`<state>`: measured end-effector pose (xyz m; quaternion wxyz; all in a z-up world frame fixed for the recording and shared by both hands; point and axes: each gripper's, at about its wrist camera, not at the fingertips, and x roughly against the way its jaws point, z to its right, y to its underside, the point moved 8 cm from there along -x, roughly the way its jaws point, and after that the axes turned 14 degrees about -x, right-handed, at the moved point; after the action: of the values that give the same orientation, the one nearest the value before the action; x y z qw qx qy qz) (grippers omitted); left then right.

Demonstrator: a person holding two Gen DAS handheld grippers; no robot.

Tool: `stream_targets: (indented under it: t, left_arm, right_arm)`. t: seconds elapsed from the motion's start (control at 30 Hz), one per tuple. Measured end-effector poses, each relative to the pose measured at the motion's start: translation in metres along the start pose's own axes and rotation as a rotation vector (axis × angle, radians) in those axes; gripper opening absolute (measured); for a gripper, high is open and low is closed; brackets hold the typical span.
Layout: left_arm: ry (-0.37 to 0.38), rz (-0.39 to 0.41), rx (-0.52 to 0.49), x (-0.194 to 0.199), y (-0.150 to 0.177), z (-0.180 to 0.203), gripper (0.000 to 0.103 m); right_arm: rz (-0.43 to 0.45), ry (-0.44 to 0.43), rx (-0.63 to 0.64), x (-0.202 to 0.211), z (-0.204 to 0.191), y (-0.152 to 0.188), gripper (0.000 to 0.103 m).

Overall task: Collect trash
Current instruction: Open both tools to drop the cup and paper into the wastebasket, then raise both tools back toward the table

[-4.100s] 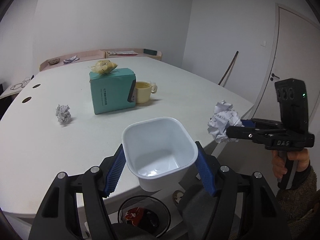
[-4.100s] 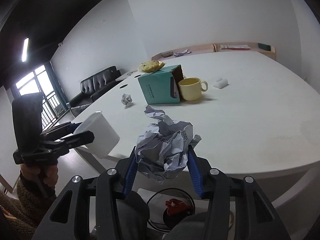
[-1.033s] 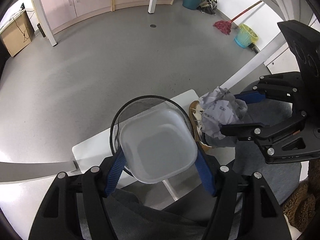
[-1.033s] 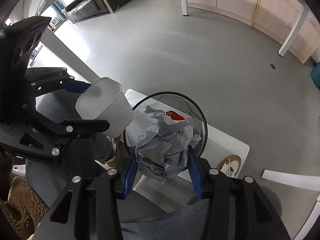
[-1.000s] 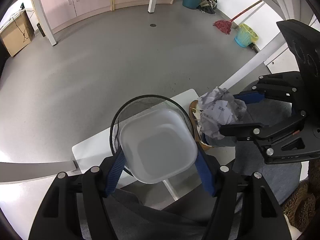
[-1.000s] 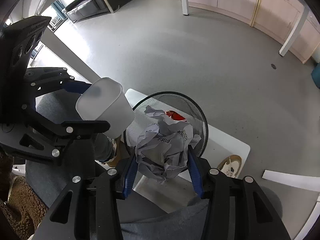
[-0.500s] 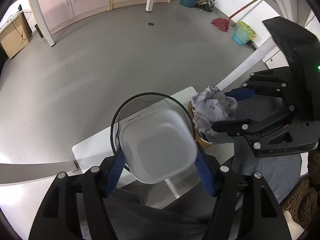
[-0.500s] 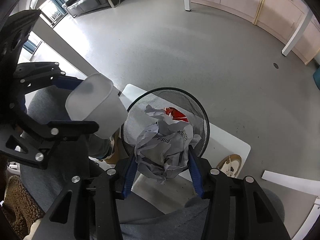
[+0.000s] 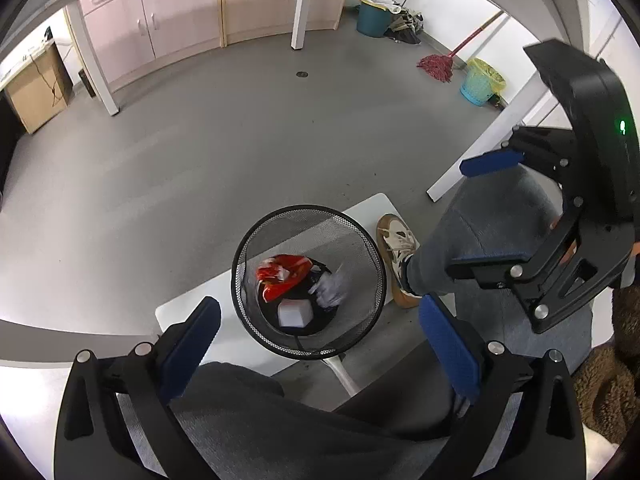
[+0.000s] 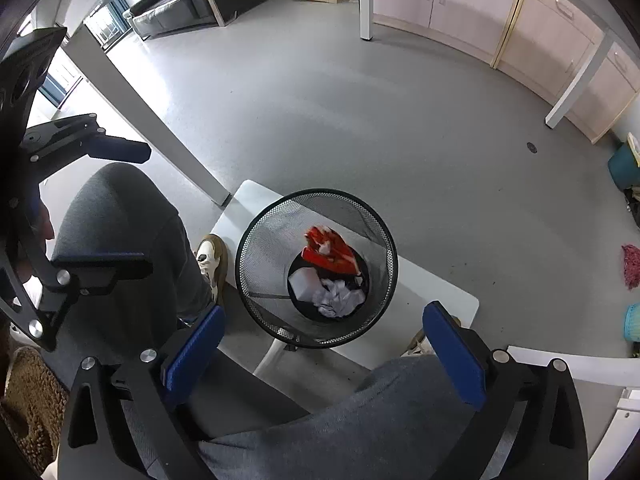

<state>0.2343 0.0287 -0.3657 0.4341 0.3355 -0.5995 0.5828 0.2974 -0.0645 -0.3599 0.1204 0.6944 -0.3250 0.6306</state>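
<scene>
Both loads have dropped: tub [image 9: 295, 313] and paper [image 10: 337, 297] lie in the bin [image 9: 308, 212] since I hold left gripper [image 9: 320, 328] and right gripper [image 10: 320, 334] above it, jaws opening, empty.

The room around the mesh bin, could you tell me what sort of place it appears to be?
Probably an office or meeting room: a black wire-mesh wastebasket on grey floor, pale built-in cabinets along the wall, a black leather sofa by the window, and a mop with buckets in the corner.
</scene>
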Motion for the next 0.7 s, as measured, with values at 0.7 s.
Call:
stream_targets:
  t: [0.7]
  left_arm:
    - [-0.090,0.126,-0.040,0.067,-0.003,0.013,0.099]
  right_arm:
    - [0.158,-0.022,0.066,0.102,-0.028,0.006,0.100]
